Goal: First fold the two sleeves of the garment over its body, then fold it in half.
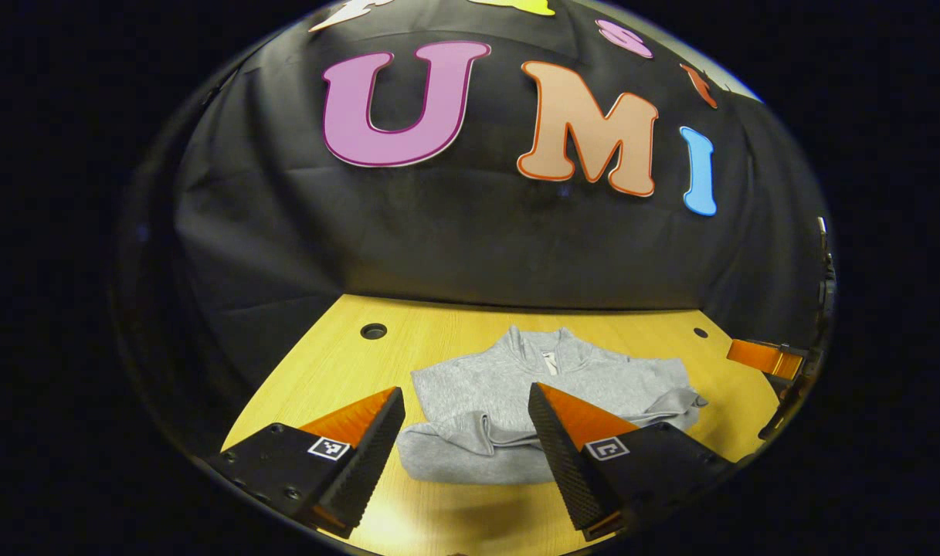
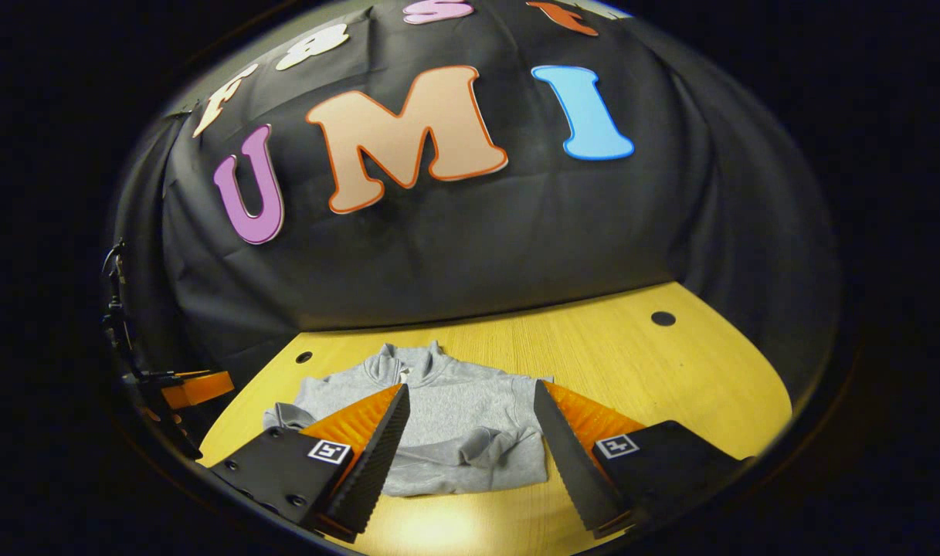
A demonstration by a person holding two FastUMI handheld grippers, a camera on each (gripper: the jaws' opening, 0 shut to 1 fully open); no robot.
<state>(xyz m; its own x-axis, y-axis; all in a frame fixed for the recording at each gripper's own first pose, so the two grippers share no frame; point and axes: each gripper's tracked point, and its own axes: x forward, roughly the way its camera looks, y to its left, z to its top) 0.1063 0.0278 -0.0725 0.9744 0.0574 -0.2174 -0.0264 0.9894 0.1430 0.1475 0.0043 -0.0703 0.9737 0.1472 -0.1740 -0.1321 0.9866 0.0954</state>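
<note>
A grey zip-collar sweatshirt [image 1: 609, 378] lies flat on the wooden table [image 1: 338, 363], collar toward the wall. Both sleeves lie folded across its body, bunched in soft ridges near the front hem. In the left gripper view my left gripper [image 1: 464, 391] hovers open above the sweatshirt's front left part, holding nothing. In the right gripper view the sweatshirt [image 2: 462, 432] sits between the fingers of my right gripper [image 2: 471, 388], which is open and holds nothing. The right gripper [image 1: 767, 357] also shows at the far right of the left gripper view, the left gripper [image 2: 195, 388] at the far left of the right gripper view.
The table [image 2: 670, 378] has small round holes near its back corners [image 1: 373, 331] [image 2: 663, 318]. Black cloth walls close the booth behind and at both sides. Bare wood lies to the right of the sweatshirt in the right gripper view.
</note>
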